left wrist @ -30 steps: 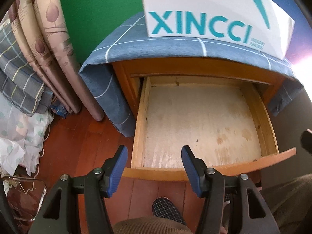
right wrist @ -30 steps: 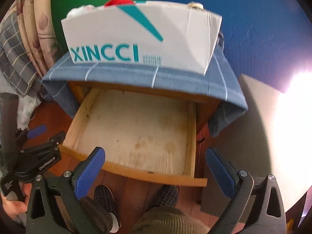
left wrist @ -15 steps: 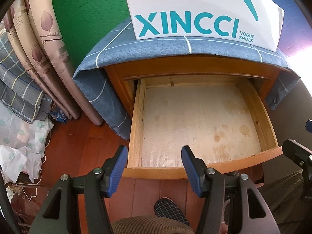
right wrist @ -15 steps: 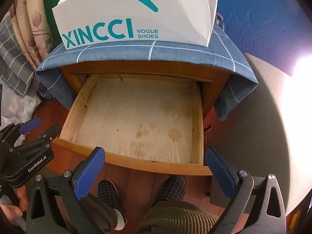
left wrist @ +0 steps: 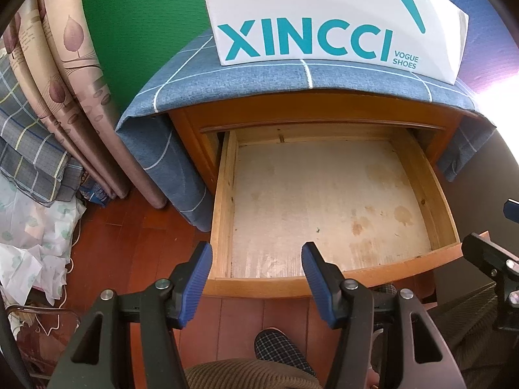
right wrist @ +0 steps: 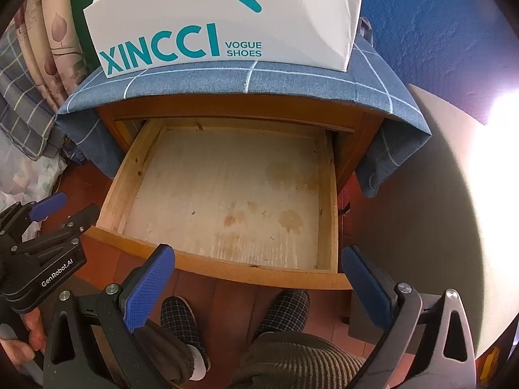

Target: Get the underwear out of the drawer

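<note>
Overhead, both tongs, left point(left wrist: 256, 270) and right point(right wrist: 256, 278), gape unladen above the pulled-out drawer point(right wrist: 227, 269) over reddish floorboards point(left wrist: 129, 227).

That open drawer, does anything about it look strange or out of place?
The drawer stands pulled out but holds nothing: no underwear shows, only a bare, stained bottom panel. Both tools, left and right, hover open and empty at its front edge.

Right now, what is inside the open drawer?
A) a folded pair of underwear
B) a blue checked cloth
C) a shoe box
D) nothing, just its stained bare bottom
D: both views show the drawer pulled out with only its stained bottom board showing; the shoe box and blue cloth sit on top of the cabinet.
</note>
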Motion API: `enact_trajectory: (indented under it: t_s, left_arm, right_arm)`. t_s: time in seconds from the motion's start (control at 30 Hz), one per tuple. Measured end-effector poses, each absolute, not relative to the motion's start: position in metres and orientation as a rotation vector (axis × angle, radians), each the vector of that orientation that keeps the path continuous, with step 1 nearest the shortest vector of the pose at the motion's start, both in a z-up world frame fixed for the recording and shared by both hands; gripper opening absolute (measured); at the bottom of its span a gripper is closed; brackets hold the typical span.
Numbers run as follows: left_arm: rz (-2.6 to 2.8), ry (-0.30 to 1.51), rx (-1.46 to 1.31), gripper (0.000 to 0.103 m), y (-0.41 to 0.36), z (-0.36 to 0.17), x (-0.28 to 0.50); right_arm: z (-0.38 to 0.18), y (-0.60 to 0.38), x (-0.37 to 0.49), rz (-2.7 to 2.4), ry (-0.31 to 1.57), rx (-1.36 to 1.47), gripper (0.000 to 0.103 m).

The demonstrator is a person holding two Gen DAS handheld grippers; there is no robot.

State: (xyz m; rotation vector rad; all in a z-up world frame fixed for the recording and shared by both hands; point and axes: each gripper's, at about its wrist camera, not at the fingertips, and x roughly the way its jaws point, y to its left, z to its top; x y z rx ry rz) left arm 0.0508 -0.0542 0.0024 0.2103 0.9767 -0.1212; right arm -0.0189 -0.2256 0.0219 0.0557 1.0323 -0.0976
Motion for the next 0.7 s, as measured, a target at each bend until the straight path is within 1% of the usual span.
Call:
enact_trajectory:
  t_s: [0.7]
  left_arm:
    - [-0.14,0.969,0.222,0.059,-0.0597,0.002,0.0478]
  right_arm:
    - [0.0197,-0.2251,-0.0189,-0.106,1.044,0.043,0.102]
